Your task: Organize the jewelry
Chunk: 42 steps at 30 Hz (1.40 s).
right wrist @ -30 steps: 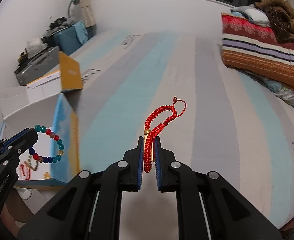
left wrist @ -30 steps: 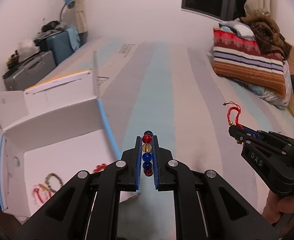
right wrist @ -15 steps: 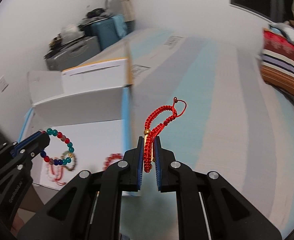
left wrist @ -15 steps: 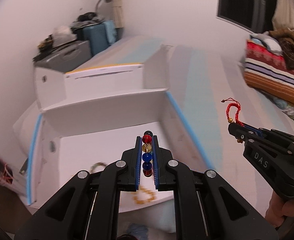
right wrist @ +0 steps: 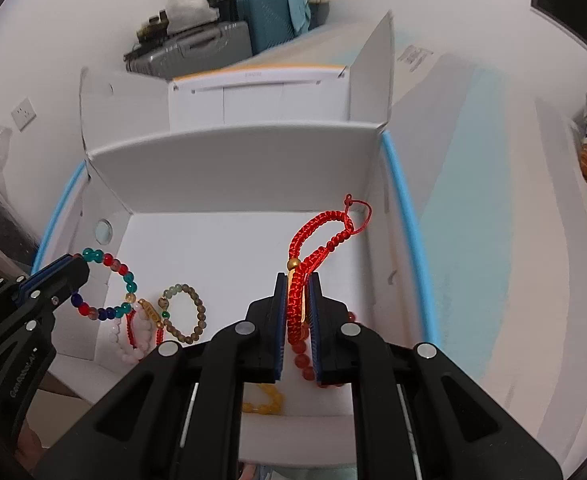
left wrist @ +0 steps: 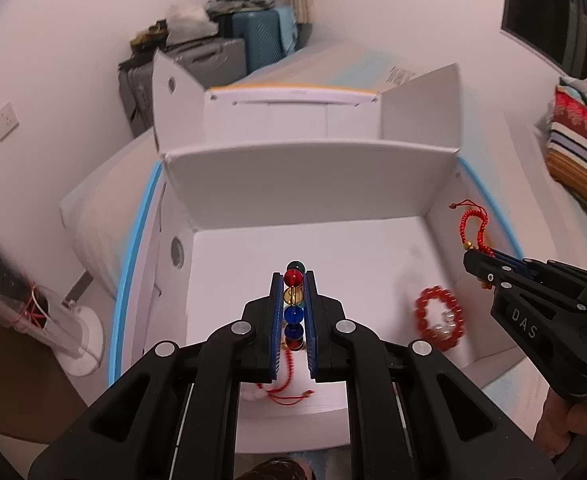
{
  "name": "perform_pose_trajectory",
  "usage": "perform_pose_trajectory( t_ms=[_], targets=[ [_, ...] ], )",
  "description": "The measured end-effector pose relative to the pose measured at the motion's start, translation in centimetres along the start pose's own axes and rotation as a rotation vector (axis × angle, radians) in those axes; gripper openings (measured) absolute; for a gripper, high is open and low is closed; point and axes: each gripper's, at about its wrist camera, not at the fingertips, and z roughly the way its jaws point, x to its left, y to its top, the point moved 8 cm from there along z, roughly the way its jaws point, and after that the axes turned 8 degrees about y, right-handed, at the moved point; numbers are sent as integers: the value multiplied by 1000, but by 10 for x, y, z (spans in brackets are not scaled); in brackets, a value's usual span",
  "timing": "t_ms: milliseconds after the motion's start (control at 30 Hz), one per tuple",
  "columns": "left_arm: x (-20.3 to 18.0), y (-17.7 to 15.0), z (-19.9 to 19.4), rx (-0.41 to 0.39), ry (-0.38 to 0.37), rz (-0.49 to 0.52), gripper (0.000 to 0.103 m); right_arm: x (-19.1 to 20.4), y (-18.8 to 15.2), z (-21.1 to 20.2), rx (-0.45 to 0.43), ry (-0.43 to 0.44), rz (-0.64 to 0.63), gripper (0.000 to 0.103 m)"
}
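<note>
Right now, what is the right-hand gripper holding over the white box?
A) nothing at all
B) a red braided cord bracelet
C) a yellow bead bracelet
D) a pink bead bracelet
B: the right gripper is shut on the red braided cord bracelet, whose loop sticks up above the white box.

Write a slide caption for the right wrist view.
Right gripper holds a red braided cord bracelet above the white box; left gripper brings a multicolored bead bracelet.
</note>
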Motion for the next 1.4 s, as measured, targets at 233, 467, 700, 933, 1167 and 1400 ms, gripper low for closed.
perform_pose_trajectory(
  t_ms=[233, 467, 700, 933, 1167, 1400],
  targets=[
    [12, -8, 25, 54, 12, -7, 9, -2, -7, 33, 78, -8, 26, 9],
    [14, -10, 32, 67, 15, -8, 9, 2, -9, 47, 100, -10, 29, 12],
    [26, 0, 12, -1, 50, -58, 57, 9, -2, 34, 50, 9, 14, 56],
    [39, 7, -23, -79, 86, -88, 92, 10, 7, -5, -48, 11, 14, 86],
    [46, -2, -64, -147, 73, -76, 97, 7, 0, -38, -101, -15, 14, 95],
    [52, -26, -86, -165, 55, -82, 97, 8, -25, -81, -177, -50, 5, 95]
  ],
)
